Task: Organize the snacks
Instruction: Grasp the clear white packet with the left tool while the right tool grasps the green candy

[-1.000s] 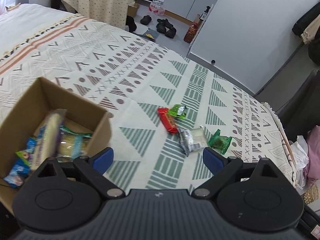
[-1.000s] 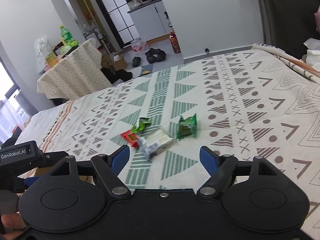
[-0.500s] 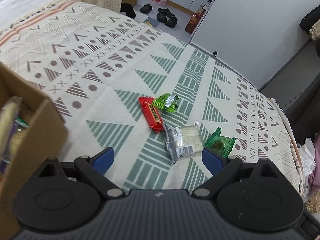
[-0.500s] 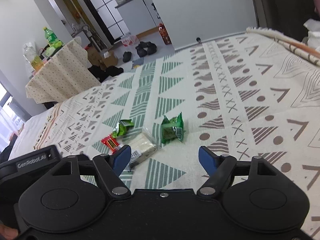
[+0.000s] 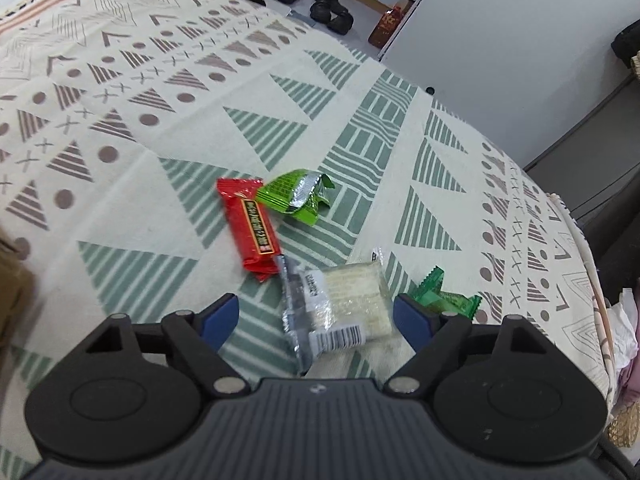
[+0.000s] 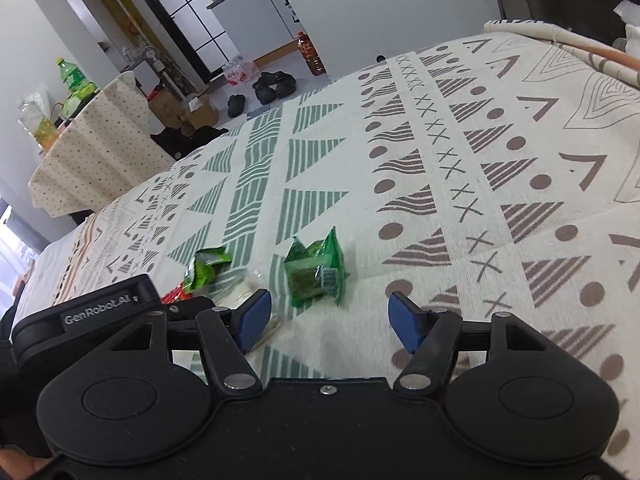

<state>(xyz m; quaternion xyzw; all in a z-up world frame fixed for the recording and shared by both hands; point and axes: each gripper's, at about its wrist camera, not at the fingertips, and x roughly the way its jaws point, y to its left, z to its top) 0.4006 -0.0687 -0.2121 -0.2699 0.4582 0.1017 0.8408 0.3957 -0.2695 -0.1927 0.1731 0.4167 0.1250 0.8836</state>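
Patterned cotton bedspread (image 5: 280, 92) carries four loose snacks, none boxed in view, so sorting appears unfinished. The clear-wrapped wafer pack (image 5: 344, 304) lies between the spread, empty fingers of the left gripper (image 5: 316, 316). The red bar (image 5: 250, 228) overlaps its edge (likely snag). The dark green packet (image 6: 316, 272) lies ahead of the right gripper (image 6: 330, 316), also spread; the lime packet (image 5: 296, 196) touches the bar.
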